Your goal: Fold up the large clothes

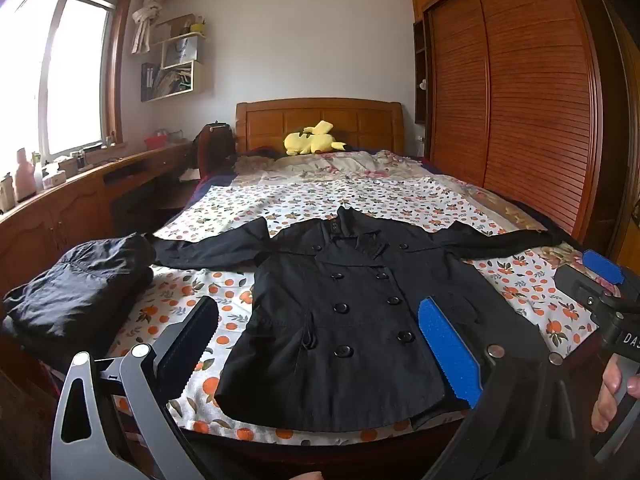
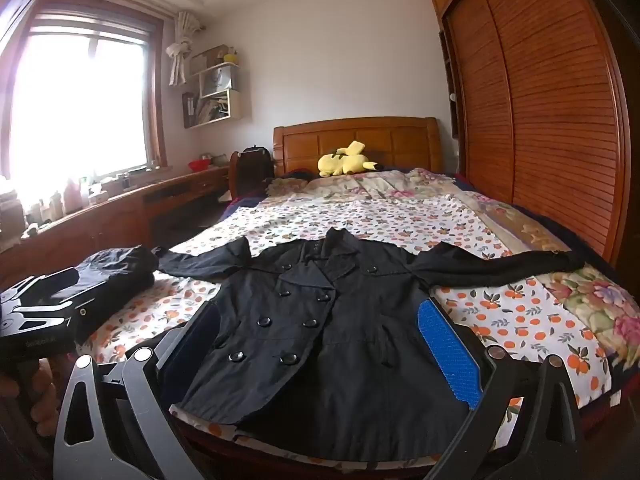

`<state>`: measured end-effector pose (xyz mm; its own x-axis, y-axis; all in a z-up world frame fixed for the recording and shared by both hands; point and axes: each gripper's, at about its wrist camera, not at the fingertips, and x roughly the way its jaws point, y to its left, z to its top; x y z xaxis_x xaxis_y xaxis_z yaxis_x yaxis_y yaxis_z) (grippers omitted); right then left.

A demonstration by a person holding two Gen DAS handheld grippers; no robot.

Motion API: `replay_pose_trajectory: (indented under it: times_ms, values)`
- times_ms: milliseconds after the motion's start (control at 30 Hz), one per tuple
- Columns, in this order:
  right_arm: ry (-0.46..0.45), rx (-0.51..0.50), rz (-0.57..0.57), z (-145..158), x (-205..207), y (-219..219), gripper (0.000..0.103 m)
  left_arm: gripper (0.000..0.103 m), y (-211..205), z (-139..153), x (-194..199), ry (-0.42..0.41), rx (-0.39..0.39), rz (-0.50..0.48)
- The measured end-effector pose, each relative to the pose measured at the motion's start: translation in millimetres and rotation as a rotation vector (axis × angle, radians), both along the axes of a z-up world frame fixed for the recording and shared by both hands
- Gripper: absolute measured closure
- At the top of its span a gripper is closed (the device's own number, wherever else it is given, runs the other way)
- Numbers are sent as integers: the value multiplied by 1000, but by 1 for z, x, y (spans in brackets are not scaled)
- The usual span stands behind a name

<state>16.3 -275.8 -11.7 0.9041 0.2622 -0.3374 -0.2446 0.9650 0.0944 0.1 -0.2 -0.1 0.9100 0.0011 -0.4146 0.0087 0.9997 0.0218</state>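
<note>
Lying beyond open tongs [image 1: 320, 344]: coat [image 1: 352, 320]

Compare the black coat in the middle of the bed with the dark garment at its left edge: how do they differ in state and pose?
The black coat lies spread flat, front up, both sleeves stretched sideways; the dark garment is already gathered into a compact folded bundle. The coat shows its collar and two rows of buttons; the bundle shows only plain creased fabric. The coat covers far more of the bed. Both are dark and rest on the orange-print sheet.

Black coat [image 1: 352, 320], orange-print sheet [image 1: 520, 284]
</note>
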Motion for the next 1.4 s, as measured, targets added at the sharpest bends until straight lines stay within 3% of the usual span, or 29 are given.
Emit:
replay_pose_trajectory:
  times_ms: [1400]
  values:
    - [-10, -1, -1, 2, -1, -1, 7, 2, 2, 7, -2, -19, 7, 1]
